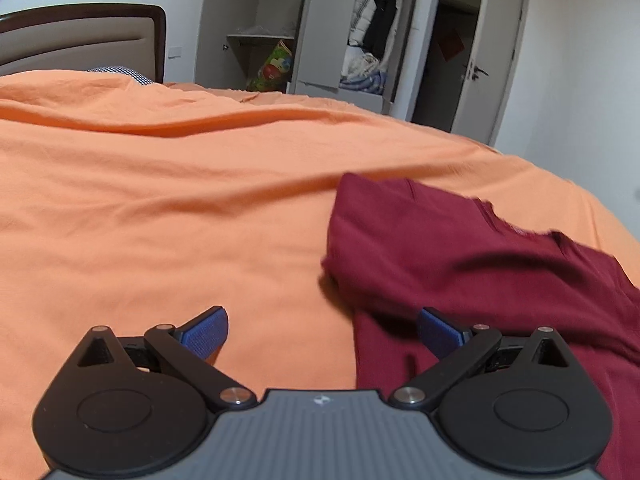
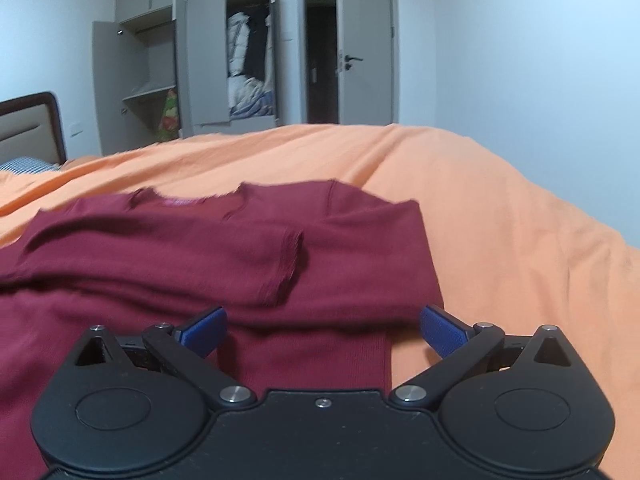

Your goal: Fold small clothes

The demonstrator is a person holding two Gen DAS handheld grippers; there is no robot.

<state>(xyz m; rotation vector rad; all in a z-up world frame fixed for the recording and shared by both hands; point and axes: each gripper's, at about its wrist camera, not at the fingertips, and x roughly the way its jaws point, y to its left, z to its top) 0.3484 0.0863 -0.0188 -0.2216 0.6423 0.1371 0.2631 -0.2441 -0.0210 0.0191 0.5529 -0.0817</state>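
A dark red long-sleeved top (image 2: 200, 248) lies flat on the orange bedspread (image 2: 500, 220), collar toward the far side. One sleeve (image 2: 192, 256) is folded across the chest, its cuff near the middle. My right gripper (image 2: 322, 334) is open just above the top's lower right part, nothing between its blue pads. In the left wrist view the same top (image 1: 460, 256) fills the right side. My left gripper (image 1: 322, 336) is open over the top's left edge, its left pad above bare bedspread (image 1: 160, 208).
A padded headboard (image 1: 80, 40) and a blue patterned pillow (image 1: 120, 72) are at the far left. Beyond the bed stands a grey wardrobe (image 2: 208, 64) with open doors and hanging clothes, and an open room door (image 2: 364, 52). The bed's edge drops off at right.
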